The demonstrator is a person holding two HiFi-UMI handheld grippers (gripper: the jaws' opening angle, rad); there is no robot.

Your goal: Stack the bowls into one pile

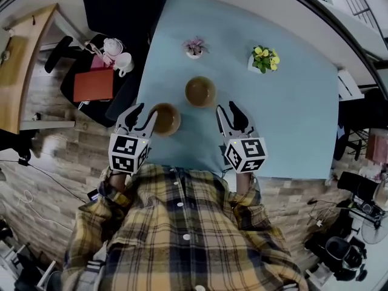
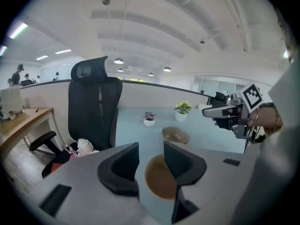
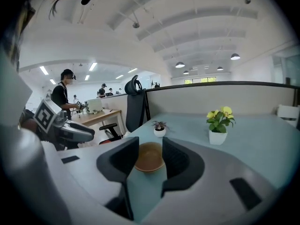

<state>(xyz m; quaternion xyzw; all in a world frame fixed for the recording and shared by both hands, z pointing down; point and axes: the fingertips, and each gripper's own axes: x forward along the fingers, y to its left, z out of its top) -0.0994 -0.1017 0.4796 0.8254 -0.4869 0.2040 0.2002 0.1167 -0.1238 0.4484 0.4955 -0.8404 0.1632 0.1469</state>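
Observation:
Two brown bowls stand apart on the light blue table (image 1: 291, 120): a near bowl (image 1: 165, 119) and a far bowl (image 1: 200, 91). My left gripper (image 1: 144, 113) hovers at the near bowl's left rim with its jaws open. In the left gripper view that near bowl (image 2: 159, 179) lies just beyond the left gripper (image 2: 151, 158), partly behind the right finger; the far bowl (image 2: 176, 136) sits further on. My right gripper (image 1: 227, 109) is to the right of both bowls, open and empty. In the right gripper view the far bowl (image 3: 150, 157) shows ahead through the gap of the right gripper (image 3: 150, 156).
A pink-flowered pot (image 1: 194, 47) and a yellow-flowered pot (image 1: 264, 59) stand at the table's far side. A black office chair (image 1: 121, 17) is at the table's left, with a red item (image 1: 93, 85) and white cups (image 1: 115, 50) beside it. A wooden desk (image 1: 24, 59) is far left.

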